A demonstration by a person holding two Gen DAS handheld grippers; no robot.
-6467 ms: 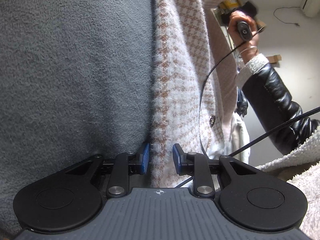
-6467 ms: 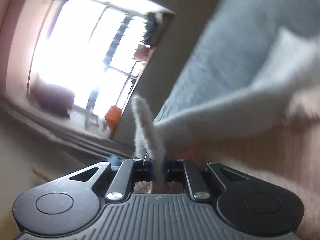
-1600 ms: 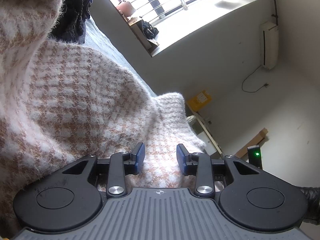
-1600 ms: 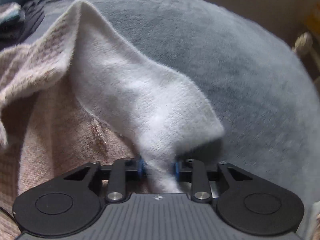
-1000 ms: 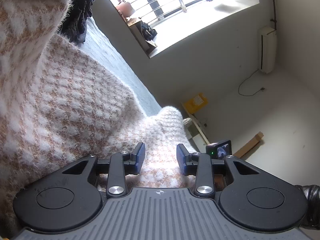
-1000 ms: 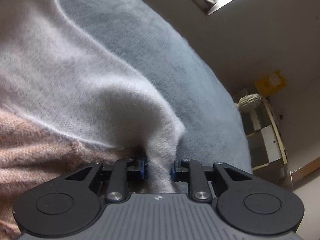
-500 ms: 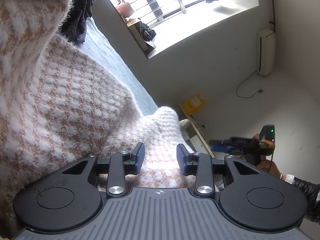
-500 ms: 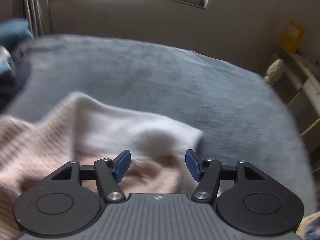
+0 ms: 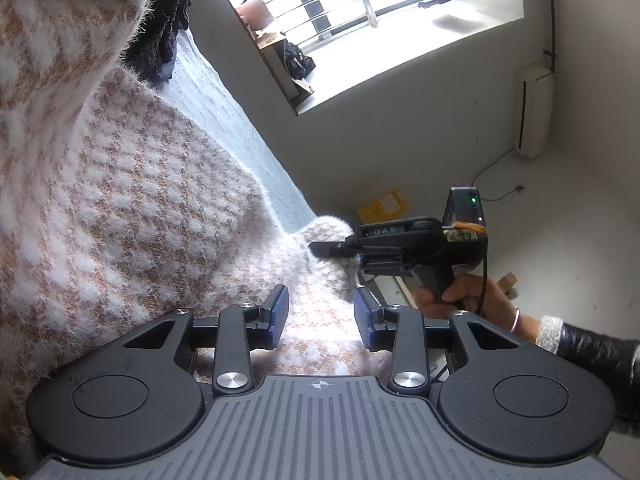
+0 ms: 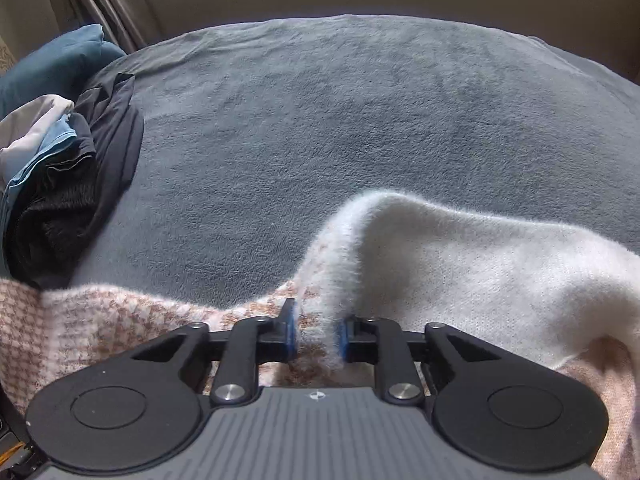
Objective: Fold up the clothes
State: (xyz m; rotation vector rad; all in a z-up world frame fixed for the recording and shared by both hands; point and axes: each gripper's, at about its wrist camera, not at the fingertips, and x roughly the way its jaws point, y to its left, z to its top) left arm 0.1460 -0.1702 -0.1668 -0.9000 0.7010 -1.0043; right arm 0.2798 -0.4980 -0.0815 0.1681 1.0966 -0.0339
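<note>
The right gripper (image 10: 316,336) is pinching the fuzzy edge of the sweater (image 10: 460,264) lying on the blanket (image 10: 340,120), while the left gripper (image 9: 320,316) is hovering spread above the sweater's checked side.

A grey fleece-covered bed (image 10: 360,120) stretches ahead of the fingers. The checked sweater (image 10: 120,312) lies beneath them; a pile of clothes (image 10: 68,168) sits far left.
</note>
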